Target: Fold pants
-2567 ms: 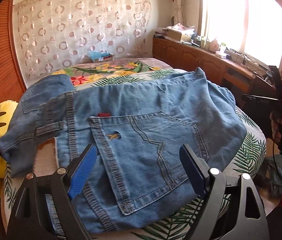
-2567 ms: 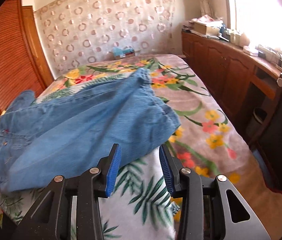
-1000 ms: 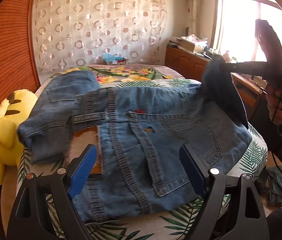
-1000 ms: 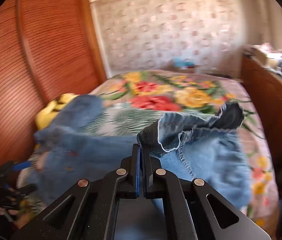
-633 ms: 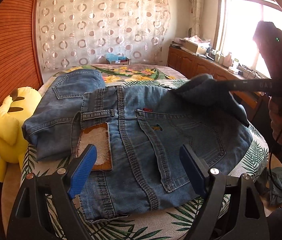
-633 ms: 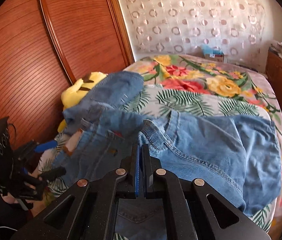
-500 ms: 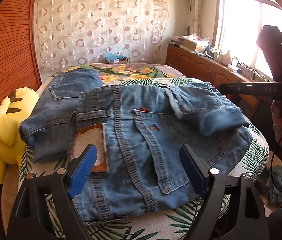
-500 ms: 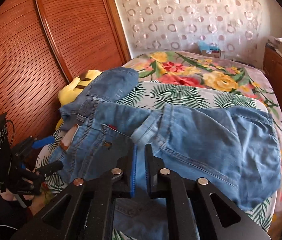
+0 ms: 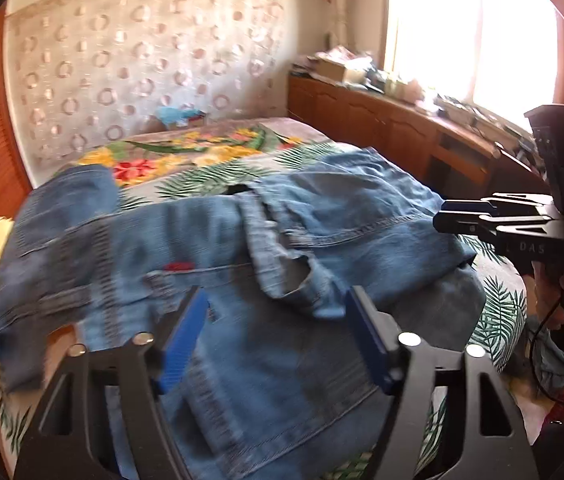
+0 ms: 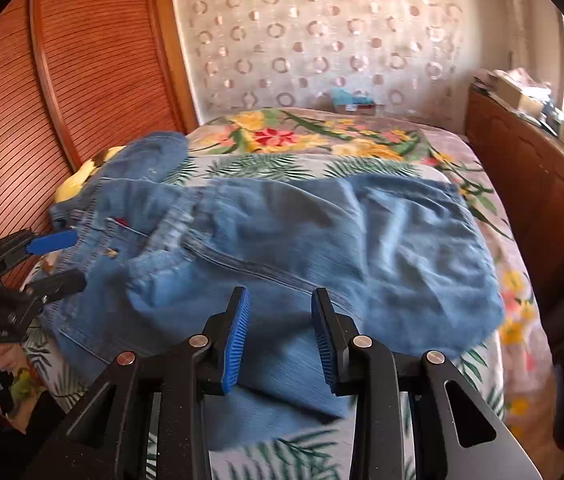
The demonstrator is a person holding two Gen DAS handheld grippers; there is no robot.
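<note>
The fingers of the right gripper (image 10: 280,334) stood parted and empty, having just been opening, with the pants (image 10: 282,256) lying directly below and ahead on the bed (image 10: 361,148); the left gripper (image 9: 278,336) was likewise apart, its jaws having just been narrowing with nothing between them, hovering over the seat end. The pants ran lengthwise from the left gripper's side across to the right gripper's, the hem doubled back near the waistband; a second earlier the right gripper had that hem clamped and lifted, and it had since been laid down and released.

Sunlit window (image 9: 461,32), wooden cabinets (image 9: 361,120), circle-patterned curtain (image 10: 321,40), ribbed wardrobe doors (image 10: 62,80).
</note>
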